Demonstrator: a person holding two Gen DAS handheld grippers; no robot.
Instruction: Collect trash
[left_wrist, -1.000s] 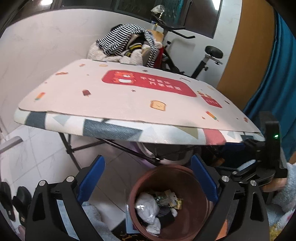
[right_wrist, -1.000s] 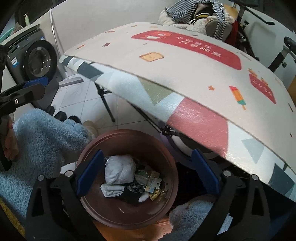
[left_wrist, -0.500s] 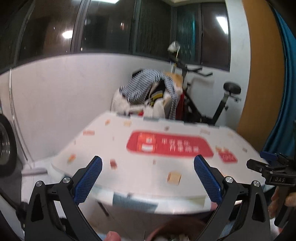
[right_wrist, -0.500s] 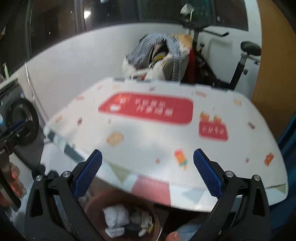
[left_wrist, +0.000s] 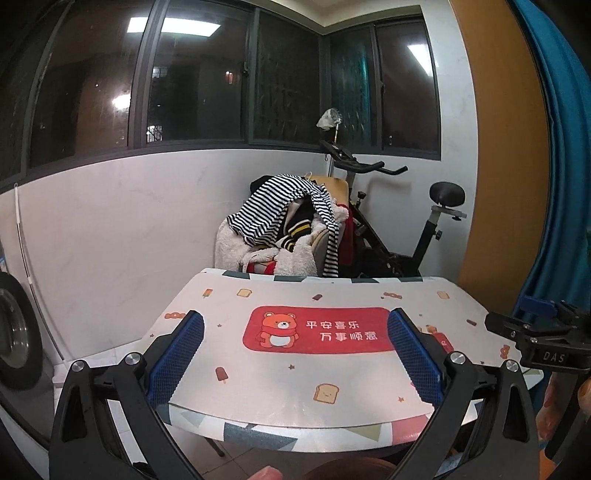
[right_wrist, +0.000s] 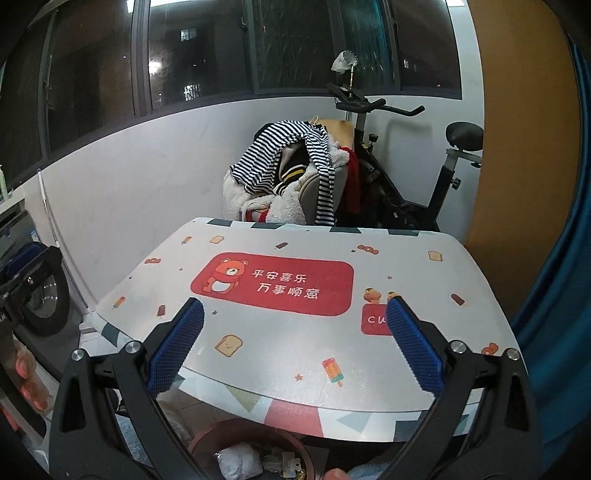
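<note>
**Table looks cleared, both grippers empty**

Left wrist view: your left gripper (left_wrist: 295, 354) sits w/ fingers spread wide, nothing btwn the blue pads (left_wrist: 177, 360). It's over the near edge of the table (left_wrist: 229, 339), which carries only the printed mat w/ the red bear panel (left_wrist: 317, 329). No loose trash seen on the top. At the bottom edge you get just a brown sliver of the bin (left_wrist: 354, 470), contents hidden. Far right, the right gripper (left_wrist: 535, 332) shows side-on, held off the table's right edge; can't judge its opening from here. Beyond the table: clothes pile (left_wrist: 288, 229) and exercise bike (left_wrist: 399, 221).

Right wrist view: your right gripper (right_wrist: 295, 345) is also wide apart and holding nothing, aimed over the table's near-right part. Here the bin (right_wrist: 207, 448) shows more: it stands on the floor under the near table edge, w/ trash (right_wrist: 240, 461) inside, white wads and small wrappers. This view alone confirms pieces are already in. A washing machine (right_wrist: 44, 299) shows far left.

Judgement: collection looks about done as far as the tabletop goes. Floor around the bin is mostly hidden, so check there for leftovers.
</note>
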